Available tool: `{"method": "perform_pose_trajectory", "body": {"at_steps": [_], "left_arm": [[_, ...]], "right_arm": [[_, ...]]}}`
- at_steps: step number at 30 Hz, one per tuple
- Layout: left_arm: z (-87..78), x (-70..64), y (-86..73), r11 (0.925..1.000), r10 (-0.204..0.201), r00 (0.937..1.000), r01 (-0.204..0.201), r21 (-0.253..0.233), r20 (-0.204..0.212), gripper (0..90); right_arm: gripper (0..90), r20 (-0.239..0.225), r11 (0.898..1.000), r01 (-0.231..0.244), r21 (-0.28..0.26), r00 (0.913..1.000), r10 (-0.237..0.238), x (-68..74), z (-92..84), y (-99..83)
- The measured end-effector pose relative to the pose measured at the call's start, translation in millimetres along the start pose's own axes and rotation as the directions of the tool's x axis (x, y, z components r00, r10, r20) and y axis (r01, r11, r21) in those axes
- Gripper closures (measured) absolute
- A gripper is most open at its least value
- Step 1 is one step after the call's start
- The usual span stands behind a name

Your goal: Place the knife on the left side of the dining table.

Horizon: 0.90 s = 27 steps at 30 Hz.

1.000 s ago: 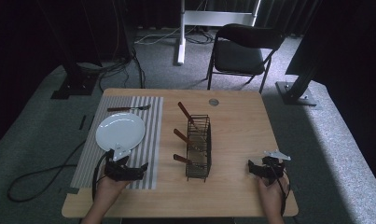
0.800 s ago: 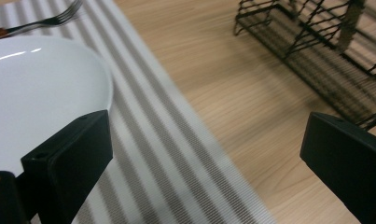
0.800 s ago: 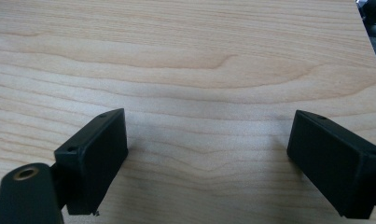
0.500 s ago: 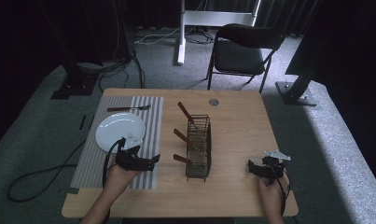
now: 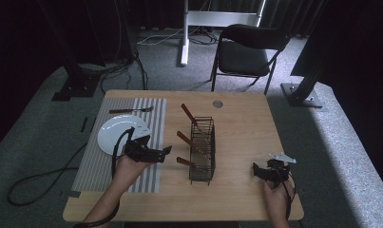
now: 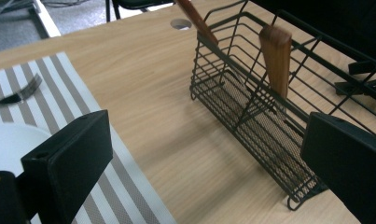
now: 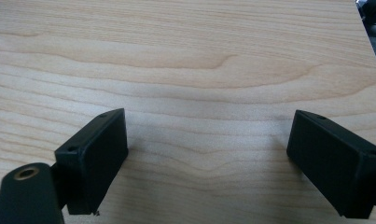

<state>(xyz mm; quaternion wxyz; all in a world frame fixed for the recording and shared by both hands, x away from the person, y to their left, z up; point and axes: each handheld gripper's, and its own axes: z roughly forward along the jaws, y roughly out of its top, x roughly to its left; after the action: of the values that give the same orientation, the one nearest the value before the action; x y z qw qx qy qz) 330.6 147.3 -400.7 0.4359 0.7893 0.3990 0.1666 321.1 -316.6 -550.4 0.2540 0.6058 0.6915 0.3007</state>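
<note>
A black wire basket (image 5: 202, 149) stands near the middle of the wooden table (image 5: 241, 128), with wooden-handled utensils (image 5: 188, 115) leaning out of it toward the striped placemat (image 5: 146, 111). The left gripper (image 5: 164, 153) hovers at the placemat's right edge, forearm reaching in from below, jaws apart and aimed at the basket. A white plate (image 5: 112, 132) and a fork (image 5: 127, 110) lie on the placemat. The right gripper (image 5: 256, 170) sits low near the table's right front, jaws apart over bare wood
</note>
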Motion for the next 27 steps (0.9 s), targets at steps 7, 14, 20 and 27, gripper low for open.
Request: {"method": "perform_pose_trajectory", "body": {"at_steps": [7, 14, 20, 27], "left_arm": [[10.9, -9.6, 22.6, 0.9997, 0.021, 0.9996, -0.021, 0.012, 0.020, 2.4], [25.9, -11.7, 33.6, 0.9991, 0.001, 0.9986, -0.004, 0.042, 0.053, 4.4], [37.3, -7.5, 34.0, 0.9972, -0.058, 0.9932, 0.053, 0.051, 0.101, 15.0], [45.2, -7.2, 30.2, 0.9928, -0.113, 0.9760, 0.104, 0.059, 0.186, 35.9]], "right_arm": [[11.6, 0.000, 1.000, 0.003, -0.001, 1.0000, -0.003, -0.2, 0.0, 0.0], [11.6, 0.001, 1.000, 0.002, -0.001, 1.0000, -0.002, -0.1, 0.1, 0.0], [12.0, 0.002, 1.000, 0.001, -0.002, 1.0000, -0.001, -0.2, -0.1, -0.1], [12.0, 0.002, 1.000, 0.001, -0.002, 1.0000, -0.001, -0.2, -0.1, -0.1]]}}
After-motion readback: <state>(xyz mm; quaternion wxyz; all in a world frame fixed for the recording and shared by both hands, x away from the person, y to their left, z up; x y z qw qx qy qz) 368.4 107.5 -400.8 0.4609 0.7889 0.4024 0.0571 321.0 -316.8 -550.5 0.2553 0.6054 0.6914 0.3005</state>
